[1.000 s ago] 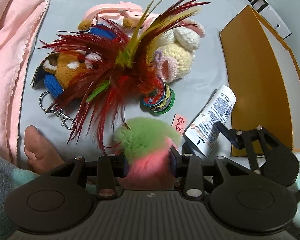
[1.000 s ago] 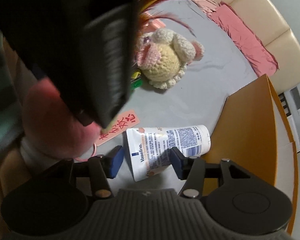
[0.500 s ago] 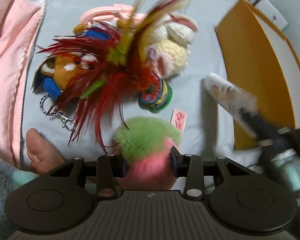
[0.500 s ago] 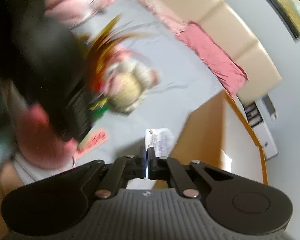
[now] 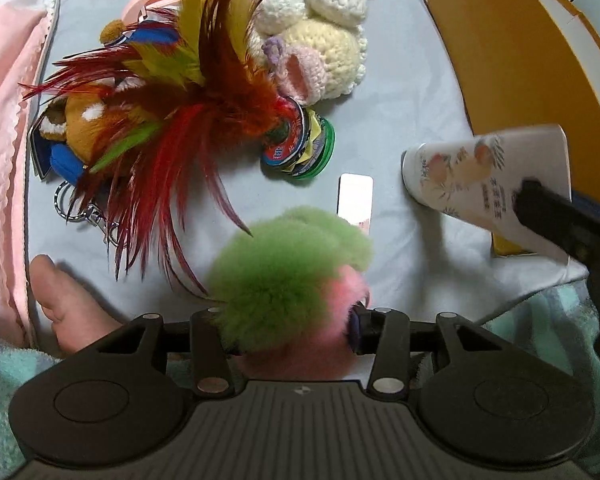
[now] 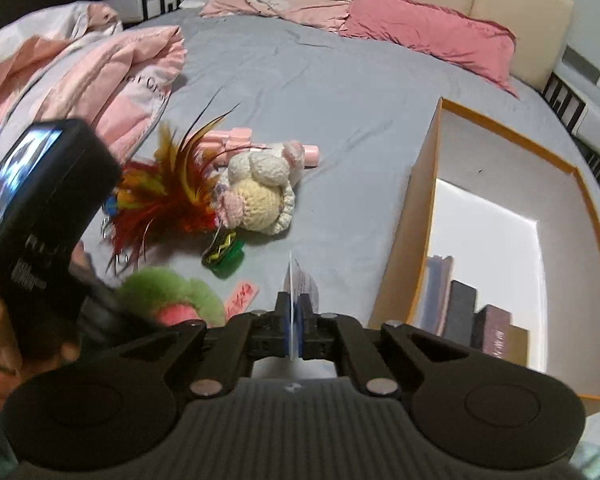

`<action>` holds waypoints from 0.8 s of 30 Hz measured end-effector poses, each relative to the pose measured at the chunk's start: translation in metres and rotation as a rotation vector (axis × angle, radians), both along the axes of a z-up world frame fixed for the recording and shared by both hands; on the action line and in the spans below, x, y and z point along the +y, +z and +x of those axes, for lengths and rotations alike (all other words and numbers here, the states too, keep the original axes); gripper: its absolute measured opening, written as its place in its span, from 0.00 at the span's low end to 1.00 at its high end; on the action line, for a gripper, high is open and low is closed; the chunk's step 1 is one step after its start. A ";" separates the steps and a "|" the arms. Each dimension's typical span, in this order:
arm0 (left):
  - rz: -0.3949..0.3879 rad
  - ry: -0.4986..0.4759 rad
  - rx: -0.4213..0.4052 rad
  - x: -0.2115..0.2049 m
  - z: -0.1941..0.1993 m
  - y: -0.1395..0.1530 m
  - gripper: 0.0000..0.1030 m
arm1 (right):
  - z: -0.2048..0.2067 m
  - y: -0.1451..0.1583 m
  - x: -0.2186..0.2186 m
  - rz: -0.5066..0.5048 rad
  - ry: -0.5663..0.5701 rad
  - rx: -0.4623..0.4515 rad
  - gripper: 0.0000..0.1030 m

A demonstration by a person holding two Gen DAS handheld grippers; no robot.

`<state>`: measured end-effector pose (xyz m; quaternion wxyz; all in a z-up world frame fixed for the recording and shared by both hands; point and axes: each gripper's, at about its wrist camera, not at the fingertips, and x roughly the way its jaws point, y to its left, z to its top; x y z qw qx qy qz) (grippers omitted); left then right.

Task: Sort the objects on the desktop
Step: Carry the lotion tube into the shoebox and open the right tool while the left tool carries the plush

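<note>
A fluffy green and pink pompom (image 5: pixel 284 264) lies on the grey bedsheet between the fingers of my left gripper (image 5: pixel 288 328), which points steeply down. Its jaws are opening and the fur fills the gap between them. A white lotion tube (image 5: pixel 480 176) hangs above the sheet at the right, next to the orange box (image 5: pixel 500 60). My right gripper (image 6: pixel 294 312) pinches the tube's flat end (image 6: pixel 296 280), seen edge-on, while its jaws open slightly. In the right wrist view the pompom (image 6: pixel 168 292) sits low on the left beside the left gripper's black body (image 6: pixel 40 208).
A feather shuttlecock (image 5: pixel 172 100), a crochet bunny (image 5: pixel 324 52), a plush keychain (image 5: pixel 80 120) and a small tag (image 5: pixel 354 196) crowd the sheet ahead. The orange box's wall (image 6: pixel 420 208) stands to the right, with several dark boxes (image 6: pixel 460 312) inside. A pink quilt (image 5: pixel 4 120) and a person's foot (image 5: pixel 60 300) are at the left.
The right gripper shut on the tube's flat end, lifted it off the sheet and rolled it on edge. The left gripper's jaws widened and sank closer over the pompom.
</note>
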<state>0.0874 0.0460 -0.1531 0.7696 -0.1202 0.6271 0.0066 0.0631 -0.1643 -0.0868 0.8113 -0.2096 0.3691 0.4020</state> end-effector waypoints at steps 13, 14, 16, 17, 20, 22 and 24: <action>-0.006 0.001 -0.065 0.004 -0.014 0.014 0.45 | 0.012 0.014 -0.014 0.159 -0.069 0.017 0.05; -0.010 -0.001 -0.083 0.004 -0.016 0.018 0.45 | 0.012 0.022 -0.022 0.188 -0.076 0.033 0.05; -0.016 -0.009 -0.115 0.004 -0.020 0.025 0.45 | 0.010 0.037 -0.034 0.235 -0.080 0.048 0.05; -0.019 -0.015 -0.132 0.003 -0.022 0.029 0.45 | 0.009 0.043 -0.040 0.252 -0.079 0.049 0.05; -0.037 -0.019 -0.177 0.004 -0.028 0.044 0.45 | 0.007 0.068 -0.059 0.315 -0.083 0.044 0.05; -0.060 -0.014 -0.207 0.004 -0.032 0.058 0.45 | 0.009 0.084 -0.073 0.357 -0.095 0.045 0.05; -0.084 -0.021 -0.249 0.005 -0.035 0.076 0.45 | 0.013 0.102 -0.090 0.402 -0.108 0.044 0.05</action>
